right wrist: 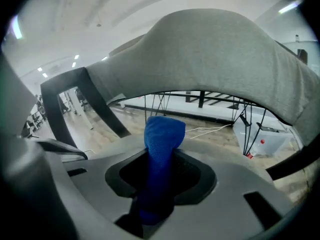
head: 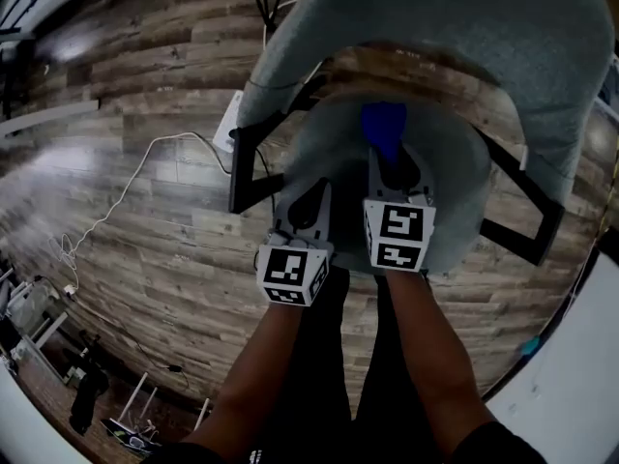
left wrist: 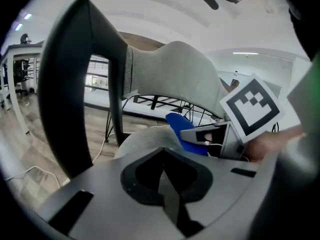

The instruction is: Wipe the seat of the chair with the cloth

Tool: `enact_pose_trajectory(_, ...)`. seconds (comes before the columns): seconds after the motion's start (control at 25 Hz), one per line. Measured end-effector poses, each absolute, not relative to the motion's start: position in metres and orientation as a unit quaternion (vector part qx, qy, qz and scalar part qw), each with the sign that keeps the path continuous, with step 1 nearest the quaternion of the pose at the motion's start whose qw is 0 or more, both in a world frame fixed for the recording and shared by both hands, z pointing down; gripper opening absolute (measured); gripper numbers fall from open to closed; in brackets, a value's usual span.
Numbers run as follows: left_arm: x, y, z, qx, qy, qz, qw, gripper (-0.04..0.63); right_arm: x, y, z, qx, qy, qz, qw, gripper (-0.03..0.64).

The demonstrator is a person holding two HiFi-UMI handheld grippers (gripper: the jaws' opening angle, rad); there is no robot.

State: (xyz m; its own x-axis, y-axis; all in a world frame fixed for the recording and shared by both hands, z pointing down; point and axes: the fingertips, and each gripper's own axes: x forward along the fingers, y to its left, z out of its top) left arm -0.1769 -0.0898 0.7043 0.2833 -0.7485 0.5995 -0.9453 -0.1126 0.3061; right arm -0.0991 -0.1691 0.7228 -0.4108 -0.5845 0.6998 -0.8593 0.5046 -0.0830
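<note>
From where I stand, the wooden floor takes up most of the scene, and the grey upholstered chair sits in the middle of it with the person right at its front edge. That seems the sensible spot, since both arms can reach down onto the seat without leaning across anything. The curved backrest wraps round the far side and walls the seat off there. The black armrests close in either flank, so a stroke can only really run fore and aft or within that hollow. A wide sideways sweep would probably bump the frame.

The left gripper hangs over the near left part of the seat. Its jaws are pressed together with nothing between them, so it looks to be just keeping out of the way. The right gripper is further in, toward the middle of the seat, and is pinching the blue cloth. The cloth pokes forward past the jaw tips in a bunched fold, pointing at the gap under the backrest. I can't tell whether it touches the cushion. Most of the seat lies uncovered on both sides of it, so I'd judge the wiping is mostly left to do
</note>
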Motion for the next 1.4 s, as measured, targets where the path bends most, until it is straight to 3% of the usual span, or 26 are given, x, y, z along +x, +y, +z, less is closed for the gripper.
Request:
enact_pose_trajectory(0.36, -0.220, -0.046, 0.712, 0.694, -0.612, 0.138, 0.352, 0.002, -0.187, -0.123, 0.728, 0.359, -0.847, 0.214, 0.328, 0.130)
enact_pose_trajectory(0.72, -0.242, -0.022, 0.719, 0.680, -0.622, 0.146, 0.359, 0.002, -0.223, -0.082, 0.741, 0.311, -0.856, 0.227, 0.345, 0.130)
enact_pose_trajectory(1.0, -0.241, -0.018, 0.723, 0.689, -0.612, 0.161, 0.354, 0.002, -0.218, -0.085, 0.747, 0.322, -0.849, 0.234, 0.346, 0.130)
enact_pose_trajectory(1.4, -0.213, -0.031, 0.721, 0.712, -0.586, 0.172, 0.347, 0.002, -0.155, -0.104, 0.750, 0.395, -0.816, 0.255, 0.336, 0.130)
